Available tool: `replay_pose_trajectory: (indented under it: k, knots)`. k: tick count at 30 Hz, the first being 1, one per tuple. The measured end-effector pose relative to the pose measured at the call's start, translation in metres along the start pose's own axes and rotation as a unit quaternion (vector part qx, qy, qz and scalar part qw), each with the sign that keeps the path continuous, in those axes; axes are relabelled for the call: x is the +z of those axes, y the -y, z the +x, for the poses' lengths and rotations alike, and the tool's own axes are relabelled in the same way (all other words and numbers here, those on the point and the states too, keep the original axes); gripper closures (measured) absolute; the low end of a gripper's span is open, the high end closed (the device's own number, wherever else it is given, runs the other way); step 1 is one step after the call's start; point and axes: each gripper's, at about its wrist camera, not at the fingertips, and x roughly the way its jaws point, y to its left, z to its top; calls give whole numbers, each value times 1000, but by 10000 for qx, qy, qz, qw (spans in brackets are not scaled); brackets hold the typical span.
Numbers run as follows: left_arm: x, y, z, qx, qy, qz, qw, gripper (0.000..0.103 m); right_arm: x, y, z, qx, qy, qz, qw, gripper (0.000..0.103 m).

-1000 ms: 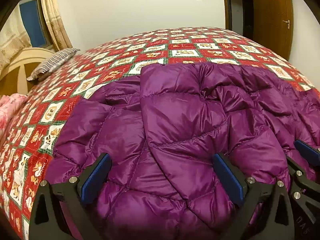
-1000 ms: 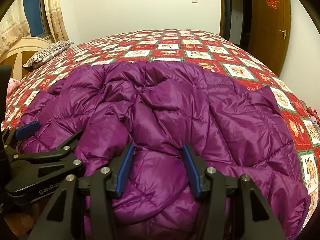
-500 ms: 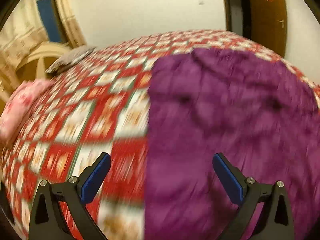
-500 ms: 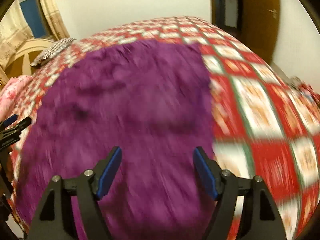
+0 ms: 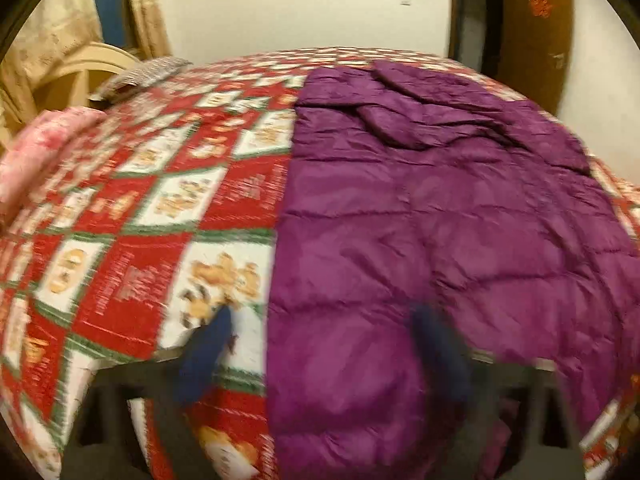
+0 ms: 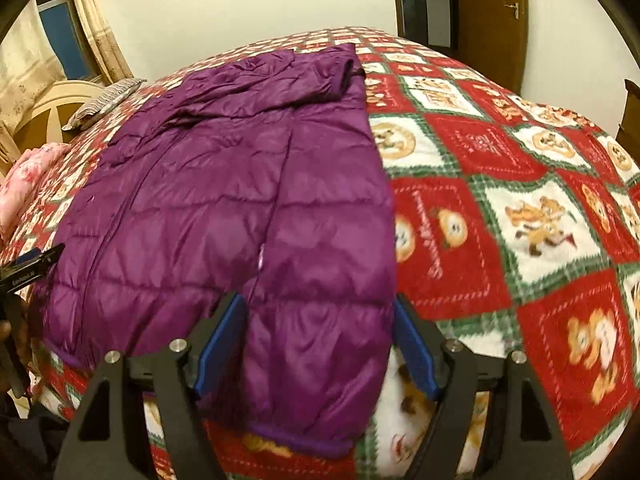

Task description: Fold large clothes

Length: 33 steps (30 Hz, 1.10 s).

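— Both grippers are seen over one purple quilted jacket (image 6: pixel 224 216). How are the jaws of the right gripper (image 6: pixel 320 344) set?

— They are closing, with the jacket's lower right corner between the two blue pads (image 6: pixel 218 344). No firm press on the cloth can be made out, so the fabric is not counted as gripped.

— And the left gripper (image 5: pixel 320 364)?

— Its jaws are also closing, but the fingers are badly blurred. One pad (image 5: pixel 204 360) is seen over the bedspread (image 5: pixel 132 280), the other over the jacket's lower left corner; the jacket's left edge runs between them. No pinch is visible.

— Where is the jacket placed?

— It is laid flat on the red, white and green checked bedspread, hem towards the cameras, with one sleeve folded across the upper part.

— What else can be counted?

— One striped pillow (image 6: pixel 102 102) near the headboard, one pink bundle (image 6: pixel 28 184) at the left edge, one brown door (image 6: pixel 492 12).
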Motion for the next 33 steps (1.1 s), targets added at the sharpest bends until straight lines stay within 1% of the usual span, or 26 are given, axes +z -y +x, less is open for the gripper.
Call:
replay_pose_trajectory:
  k: [1,2,3,4,5,7,9,10,11,12,15,16,18,19,20,21,23,24,25,26,28,29,30,31,33]
  knots:
    - [-1,3,-6,-127,44,21,9999,55,-1,2,0,20,-6,-16,10000,44]
    - [-2,6,-8,-214,71,104,9997,82,0,2,-1,96,-23,-94,9999,62]
    - [-2,9,-12,-358,86,220,9991,87,0,0,-2,201,-24,-136,9997,74]
    - [-2,12,-18,-380,174,308,9987,92,2,2,-4,433,-29,-123,9990,90]
    - [-2,13,-23,-390,281,355,9982,95,1,2,-6,521,-22,-108,9986,92]
    - [1,13,-39,-477,524,433,9965,96,6,2,-13,566,129,-141,9982,93]
    - [7,10,-57,-548,711,406,9951,97,12,5,-27,702,363,-115,9968,94]
    - [12,5,-71,-671,832,346,9937,97,16,8,-36,756,465,-98,9960,94]
    - [16,3,-84,-751,947,322,9922,97,23,14,-50,836,610,-68,9946,94]
    - [22,0,-99,-816,1107,335,9899,97,27,9,-60,873,710,-55,9936,94]
    - [38,-6,-148,-1005,1534,427,9821,97,42,8,-106,1034,1183,-96,9875,94]
    - [45,-8,-165,-1063,1645,459,9796,97,44,1,-119,1069,1305,-109,9856,94]
    - [59,-10,-188,-1084,1825,548,9757,97,60,-7,-147,1232,1588,-137,9795,94]
    - [65,-10,-192,-1036,1857,608,9752,97,67,-14,-154,1266,1710,-177,9769,94]
    - [72,-9,-191,-965,1820,641,9765,97,78,-14,-164,1278,1858,-230,9740,94]
    - [80,-10,-186,-936,1768,670,9775,97,85,-21,-165,1290,1923,-260,9725,94]
    - [97,-8,-154,-851,1690,801,9787,97,104,-28,-151,1300,2015,-339,9702,94]
    - [104,-7,-135,-787,1604,845,9803,97,114,-33,-137,1243,2025,-380,9706,94]
    - [114,-7,-105,-749,1479,928,9818,96,126,-33,-117,1219,1964,-355,9723,94]
    - [119,-6,-87,-635,1447,949,9829,93,140,-30,-90,1220,1821,-242,9754,94]
    - [131,-4,-49,-308,1410,1058,9839,93,144,-34,-65,1009,1703,-233,9799,94]
    - [138,-7,-34,-208,1326,1034,9855,92,155,-32,-44,864,1624,-173,9828,94]
    - [146,-11,-21,-199,1218,864,9886,91,161,-29,-31,832,1540,-84,9845,94]
    - [153,-16,-13,-283,1153,706,9904,90,166,-28,-20,822,1466,-7,9858,94]
    - [166,-26,-4,-462,1151,434,9913,88,174,-27,-12,751,1446,24,9866,94]
